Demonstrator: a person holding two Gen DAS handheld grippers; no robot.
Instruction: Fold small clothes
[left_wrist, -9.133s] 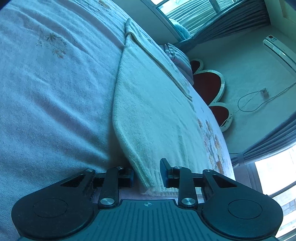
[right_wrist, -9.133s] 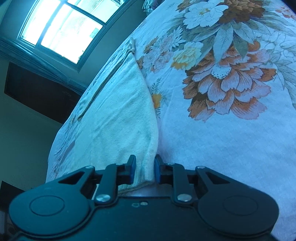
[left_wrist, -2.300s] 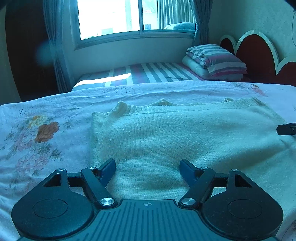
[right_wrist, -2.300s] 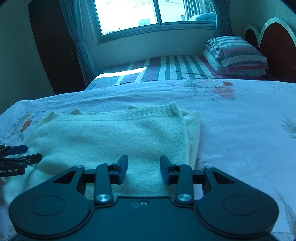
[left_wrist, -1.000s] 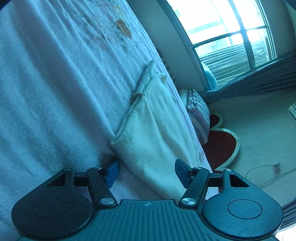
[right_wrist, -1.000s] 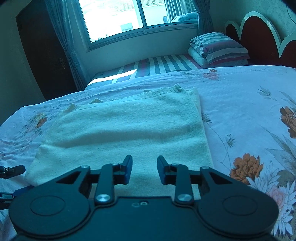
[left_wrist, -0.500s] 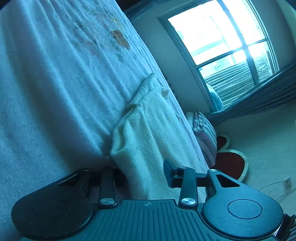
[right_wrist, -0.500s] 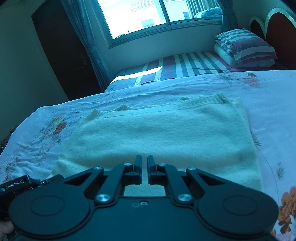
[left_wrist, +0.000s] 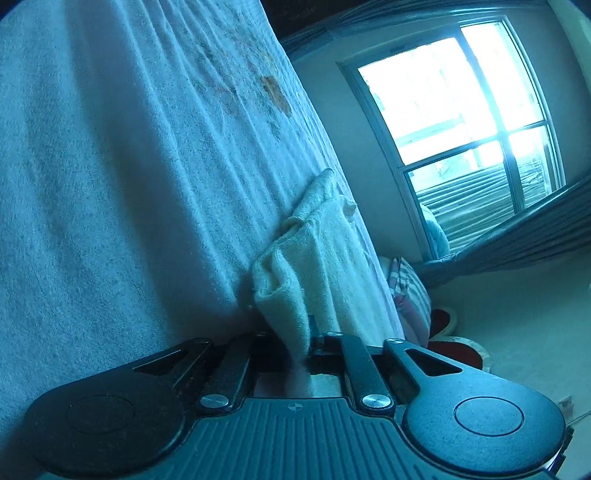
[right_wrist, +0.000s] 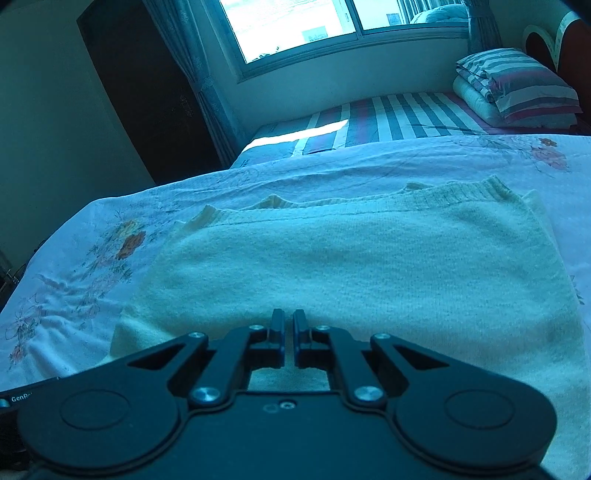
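My left gripper (left_wrist: 301, 343) pinches a bunched corner of the sweater (left_wrist: 317, 266), its jaws clamped on the knit. My right gripper (right_wrist: 289, 325) sits narrowed at the near edge; I cannot tell whether it grips cloth. The sweater (right_wrist: 351, 266) lies folded on the bed (right_wrist: 92, 280).

left tool (left_wrist: 301, 341) now pinching sweater (left_wrist: 295, 295) corner

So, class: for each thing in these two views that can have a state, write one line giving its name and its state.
left tool: shut on the sweater's corner.
right tool: shut, nothing visibly between its fingers.
sweater: folded, lying on the bed, one corner bunched.
bedsheet: spread, wrinkled.
striped pillow: stacked on bedding.
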